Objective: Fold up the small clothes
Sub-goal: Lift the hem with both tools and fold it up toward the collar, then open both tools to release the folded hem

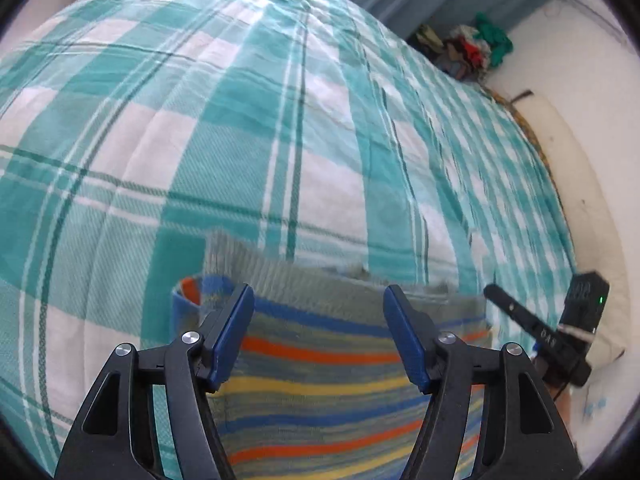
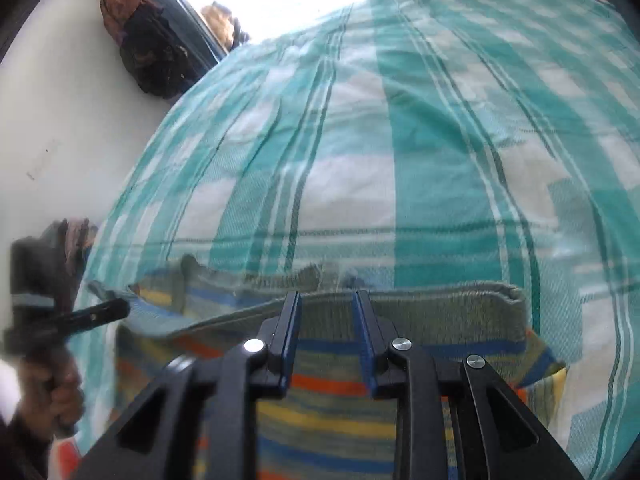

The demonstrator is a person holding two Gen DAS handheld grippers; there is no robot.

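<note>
Two hand-held grippers are hovering over a striped garment (image 1: 320,360) lying near the bed's (image 1: 240,120) front edge. Left gripper (image 1: 319,300) is gaping wide, gripping nothing; right gripper (image 2: 326,300) is parted narrowly, empty. Folding is looking barely underway: one sleeve is tucked. Its grey hem (image 2: 420,312) is running crosswise, facing away.

Both wrist views look closely down, sharing the striped garment (image 1: 328,364), somewhat blurred.
</note>
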